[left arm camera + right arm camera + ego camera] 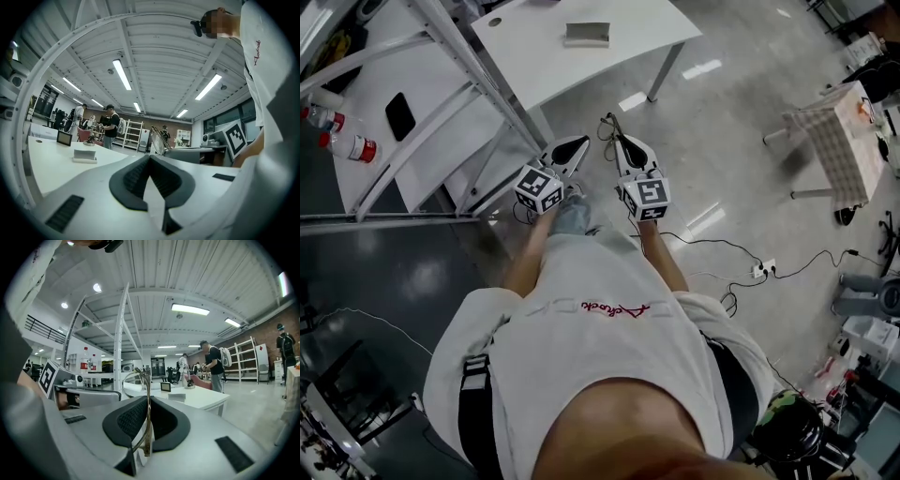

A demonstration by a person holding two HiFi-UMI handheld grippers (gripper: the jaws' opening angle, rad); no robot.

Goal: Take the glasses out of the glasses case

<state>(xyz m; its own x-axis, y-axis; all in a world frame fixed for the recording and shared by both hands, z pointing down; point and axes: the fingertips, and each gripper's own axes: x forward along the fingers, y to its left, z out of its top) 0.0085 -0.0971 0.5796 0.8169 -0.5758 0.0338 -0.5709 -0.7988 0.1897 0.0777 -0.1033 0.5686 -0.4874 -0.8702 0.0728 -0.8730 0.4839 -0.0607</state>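
Already out of the case, the glasses (148,425) hang by one thin metal temple in the right gripper (148,399). Its jaws are nipped narrow on that arm, probably so the lenses stay untouched. Beside it, at nine o'clock, the left gripper (150,158) has its jaws pressed together on nothing, likely just kept clear. Farther off at twelve o'clock stands the white table (623,52), bearing what looks like the glasses case (587,35), well apart from both grippers.
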